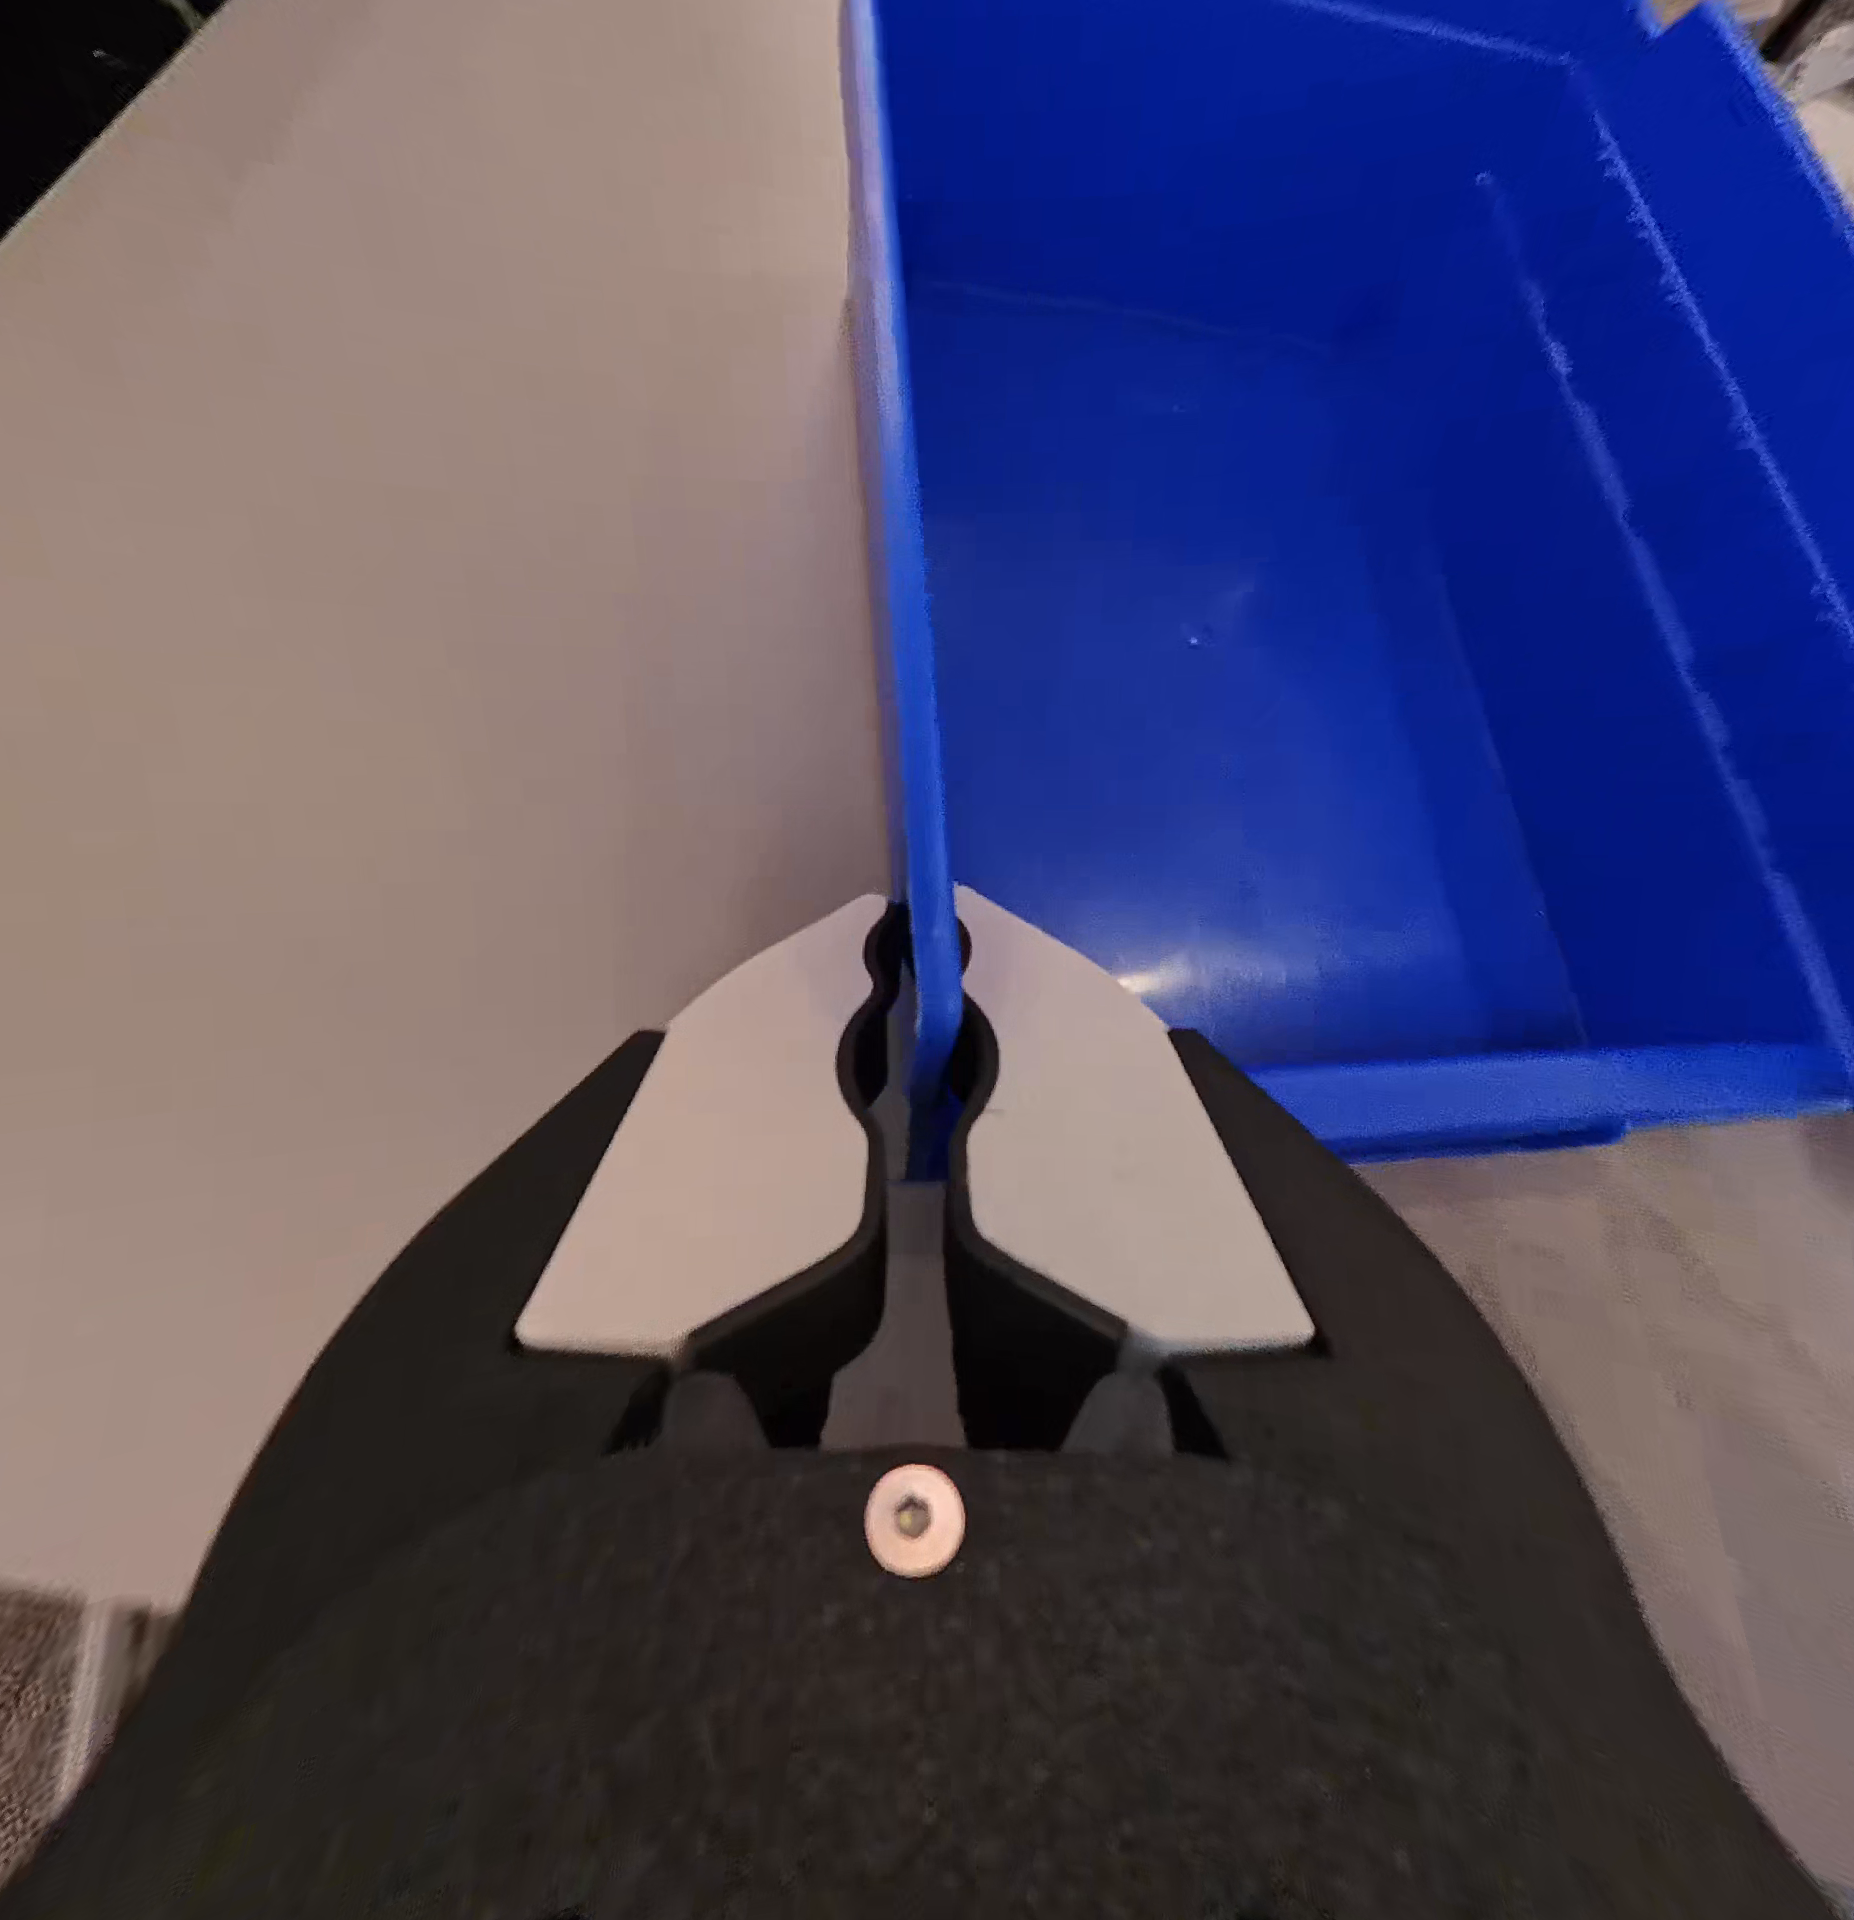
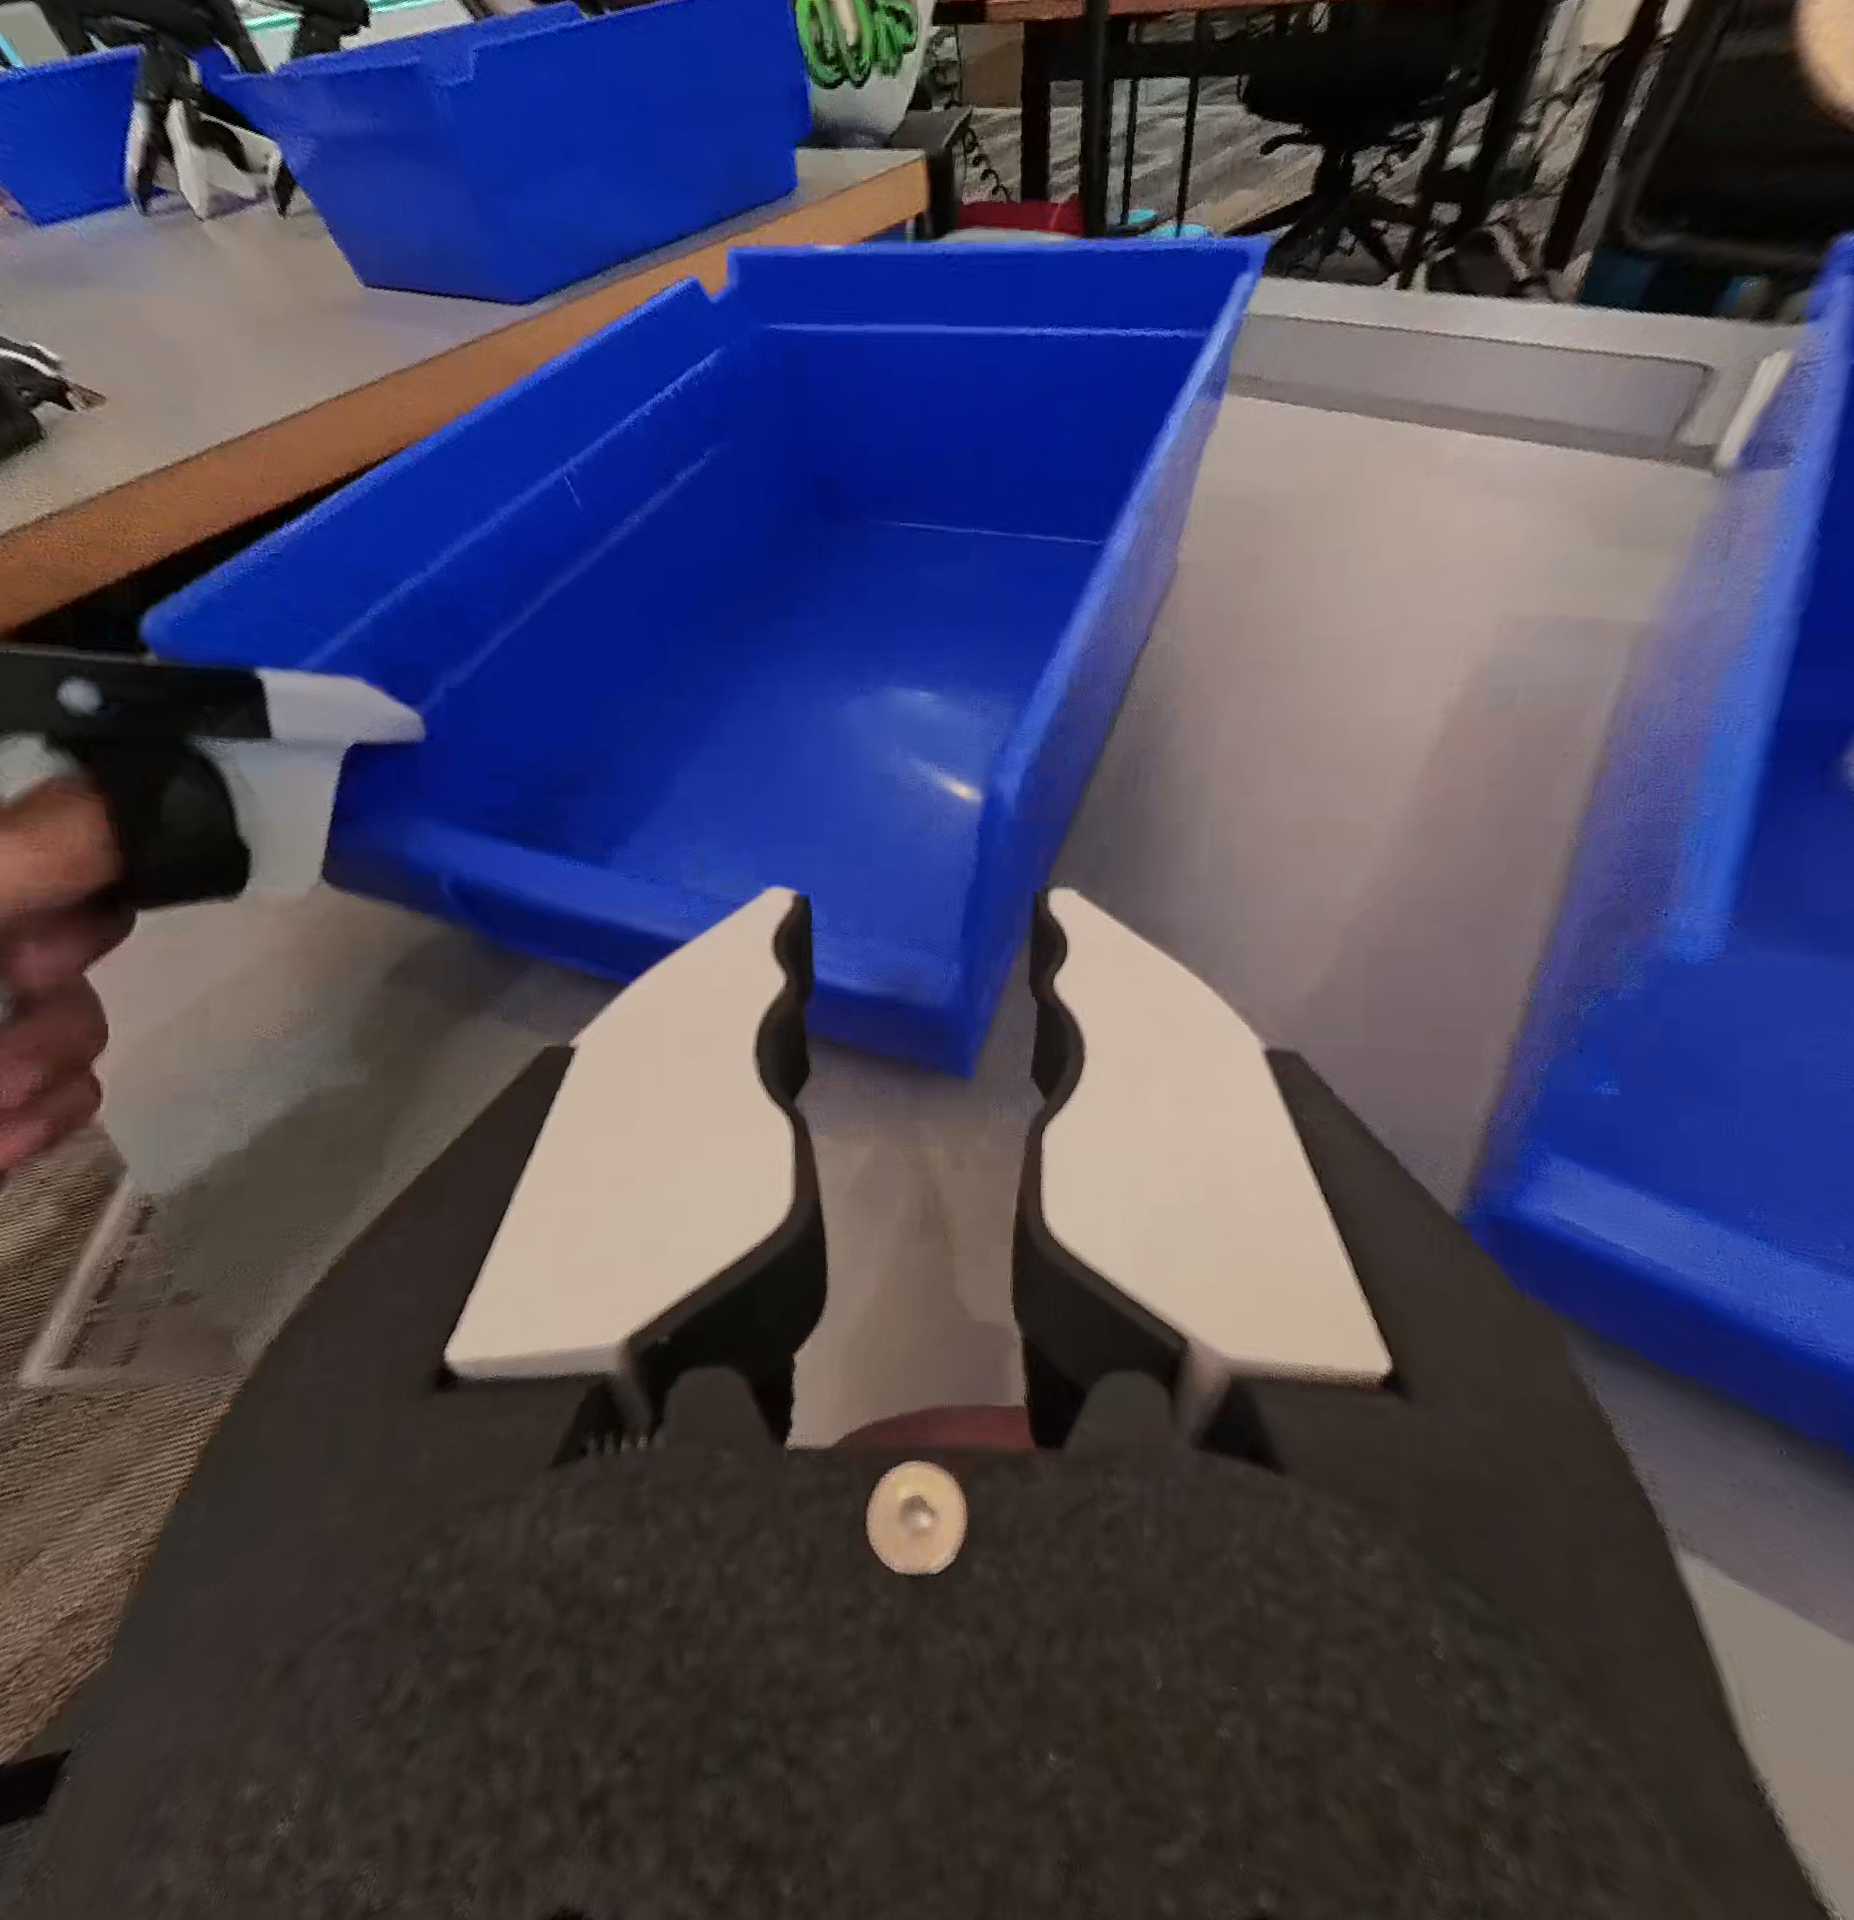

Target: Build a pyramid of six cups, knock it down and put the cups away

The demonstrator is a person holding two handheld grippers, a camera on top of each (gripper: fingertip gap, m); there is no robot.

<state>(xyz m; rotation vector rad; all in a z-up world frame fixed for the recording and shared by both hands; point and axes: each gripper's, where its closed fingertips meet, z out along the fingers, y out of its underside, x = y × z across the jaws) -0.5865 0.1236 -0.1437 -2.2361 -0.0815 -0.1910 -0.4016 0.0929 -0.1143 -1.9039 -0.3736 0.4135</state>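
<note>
An empty blue bin (image 1: 1266, 623) stands on the grey table. My left gripper (image 1: 928, 920) is shut on the bin's left side wall (image 1: 892, 520) near its front corner, with both pads pressed against the thin blue rim. In the right wrist view the same bin (image 2: 798, 623) lies ahead, and the left gripper (image 2: 351, 717) clamps its left rim, held by a person's hand (image 2: 29, 935). My right gripper (image 2: 918, 925) is open and empty, just short of the bin's front right corner, with no pad touching it. No cups are in view.
A second blue bin (image 2: 1733, 935) stands close on the right. Two more blue bins (image 2: 549, 156) sit on the wood-edged table (image 2: 279, 416) at the back, with other grippers (image 2: 196, 135) between them. Chairs and table legs stand beyond.
</note>
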